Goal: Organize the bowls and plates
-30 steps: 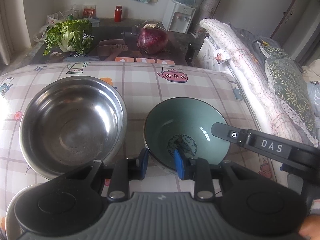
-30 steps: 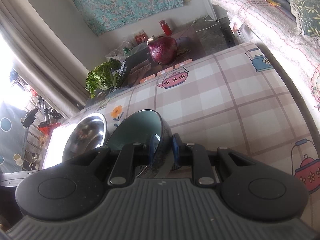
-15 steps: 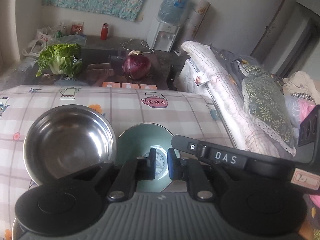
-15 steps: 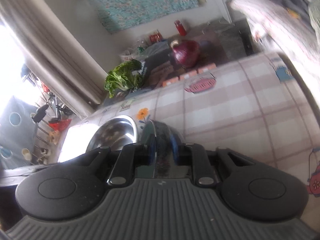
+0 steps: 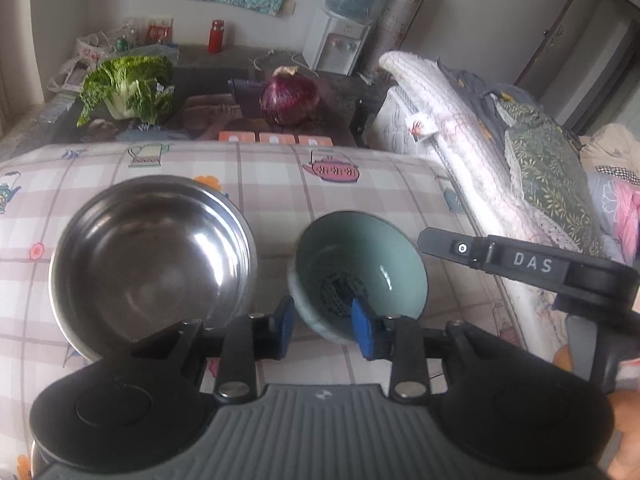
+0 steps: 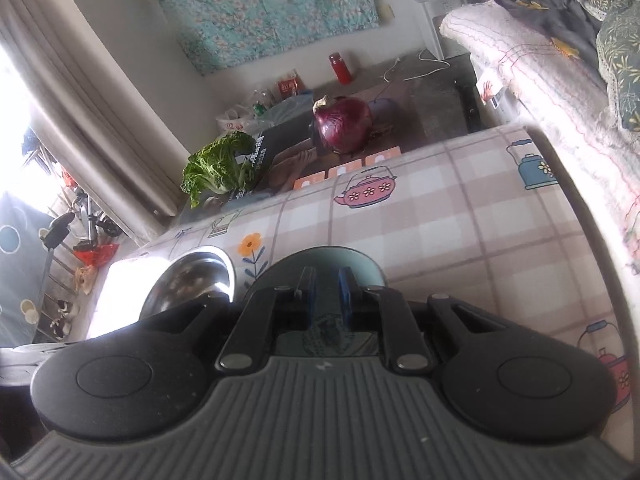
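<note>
We are working over the checked tablecloth point(image 5: 380, 168). The steel bowl point(image 5: 152, 256) is sitting on it, just left of the green bowl point(image 5: 360, 272), which is tilting. Our right gripper point(image 6: 327, 294) is clamping the green bowl's rim. Our left gripper point(image 5: 326, 326) is opening, its blue pads point(image 5: 286, 320) straddling the bowl's near wall without pressing. The purple cabbage point(image 5: 290, 96) is lying beyond.
</note>
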A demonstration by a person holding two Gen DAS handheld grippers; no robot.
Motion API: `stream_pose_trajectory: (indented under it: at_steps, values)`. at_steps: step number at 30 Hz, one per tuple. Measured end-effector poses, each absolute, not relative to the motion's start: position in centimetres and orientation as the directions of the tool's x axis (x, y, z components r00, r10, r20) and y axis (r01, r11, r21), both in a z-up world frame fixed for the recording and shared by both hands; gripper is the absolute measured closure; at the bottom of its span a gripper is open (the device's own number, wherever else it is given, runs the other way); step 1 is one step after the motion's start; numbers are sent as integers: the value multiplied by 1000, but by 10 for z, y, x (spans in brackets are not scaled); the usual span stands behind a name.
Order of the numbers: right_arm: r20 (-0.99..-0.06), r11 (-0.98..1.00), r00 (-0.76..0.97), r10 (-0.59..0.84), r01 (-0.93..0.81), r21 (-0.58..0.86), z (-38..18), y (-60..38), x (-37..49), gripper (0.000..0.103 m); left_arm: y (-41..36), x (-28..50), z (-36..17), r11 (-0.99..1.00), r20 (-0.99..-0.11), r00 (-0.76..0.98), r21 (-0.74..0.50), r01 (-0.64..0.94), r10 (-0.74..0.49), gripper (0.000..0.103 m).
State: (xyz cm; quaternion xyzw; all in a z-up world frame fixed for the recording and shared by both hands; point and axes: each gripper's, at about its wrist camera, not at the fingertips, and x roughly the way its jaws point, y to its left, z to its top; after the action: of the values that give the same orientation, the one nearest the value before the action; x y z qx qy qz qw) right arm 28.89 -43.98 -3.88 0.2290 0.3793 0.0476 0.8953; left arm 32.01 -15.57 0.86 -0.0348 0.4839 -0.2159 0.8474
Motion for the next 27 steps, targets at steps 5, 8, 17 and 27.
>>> stream_pose_trajectory:
  at_steps: [5,8,17,27]
  values:
    - [-695,885,667,268,115,452,-54,-450,294,77,-163,325,-5,915,-830,409,-270,301,-379,59]
    - [-707,862,641,299,137,488,-70,-455,300,74,-167,330,-13,927,-848,396,-257,274,-352,59]
    - [-716,841,615,331,151,519,-100,-457,310,86,-178,339,-25,941,-866,388,-230,250,-315,82]
    - [-723,859,594,352,103,502,-97,-460,295,87,-177,327,-24,935,-872,368,-233,266,-322,83]
